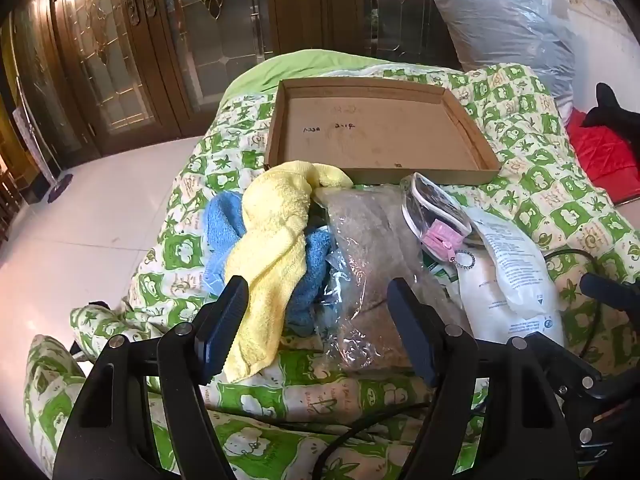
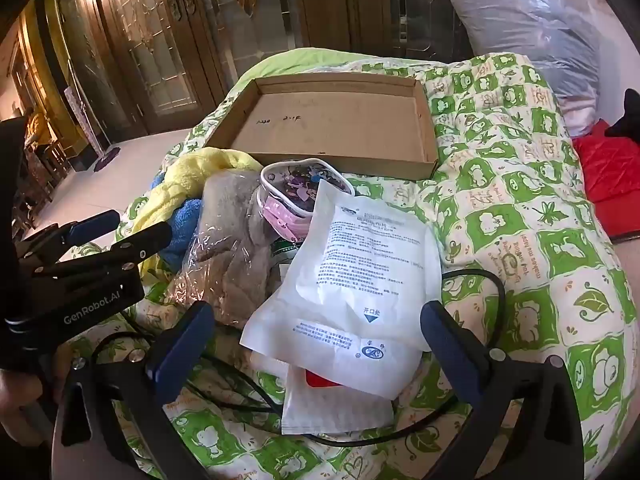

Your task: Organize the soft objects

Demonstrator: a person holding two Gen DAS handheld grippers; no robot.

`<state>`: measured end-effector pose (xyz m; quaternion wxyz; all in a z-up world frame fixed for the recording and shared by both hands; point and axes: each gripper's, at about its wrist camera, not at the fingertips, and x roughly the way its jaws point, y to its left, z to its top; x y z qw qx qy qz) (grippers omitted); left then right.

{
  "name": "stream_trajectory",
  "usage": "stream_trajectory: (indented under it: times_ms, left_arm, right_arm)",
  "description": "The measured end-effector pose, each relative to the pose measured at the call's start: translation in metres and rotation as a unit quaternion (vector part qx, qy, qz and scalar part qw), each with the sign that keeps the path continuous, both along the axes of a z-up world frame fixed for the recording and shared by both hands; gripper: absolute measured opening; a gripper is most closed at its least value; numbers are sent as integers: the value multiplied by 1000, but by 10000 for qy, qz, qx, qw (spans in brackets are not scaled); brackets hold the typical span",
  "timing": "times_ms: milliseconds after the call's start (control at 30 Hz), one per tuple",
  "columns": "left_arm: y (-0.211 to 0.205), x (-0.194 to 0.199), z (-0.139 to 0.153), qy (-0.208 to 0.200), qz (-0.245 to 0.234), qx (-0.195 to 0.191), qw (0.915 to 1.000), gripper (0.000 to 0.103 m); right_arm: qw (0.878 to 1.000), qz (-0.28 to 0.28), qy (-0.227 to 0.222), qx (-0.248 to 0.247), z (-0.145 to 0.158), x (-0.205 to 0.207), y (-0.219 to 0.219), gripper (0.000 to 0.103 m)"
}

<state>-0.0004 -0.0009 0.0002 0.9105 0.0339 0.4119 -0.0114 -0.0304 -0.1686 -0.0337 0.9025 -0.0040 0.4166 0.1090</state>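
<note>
Towels [image 1: 272, 236], a bagged plush [image 2: 232, 248] and white packets [image 2: 360, 280] lie heaped on your bed [image 2: 520, 220], just before the empty box [image 2: 340, 128]. Your left claw [image 1: 316, 320] and right claw [image 2: 316, 340] hover above, both gaping, holding nothing.

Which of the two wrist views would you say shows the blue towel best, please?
The left wrist view: the blue towel shows on both sides of the yellow towel draped over it. The right wrist view shows only a small patch of the blue towel, hidden behind the yellow towel, the plastic-wrapped plush and the left gripper.
</note>
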Motion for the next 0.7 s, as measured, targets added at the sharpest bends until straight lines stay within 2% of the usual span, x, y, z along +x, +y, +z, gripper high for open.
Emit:
stream_trajectory:
  times_ms: [167, 200, 700]
  left_arm:
    - [-6, -5, 2, -87, 11, 209, 9997, 73]
    - [0, -1, -5, 16, 16, 14, 10000, 73]
    - [-1, 2, -5, 87, 40, 68, 9999, 73]
  right_arm:
    - [10000, -2, -10, -8, 0, 1, 0, 103]
    - [10000, -1, -9, -5, 0, 1, 0, 103]
    - [10000, -7, 12, 6, -2, 0, 0, 103]
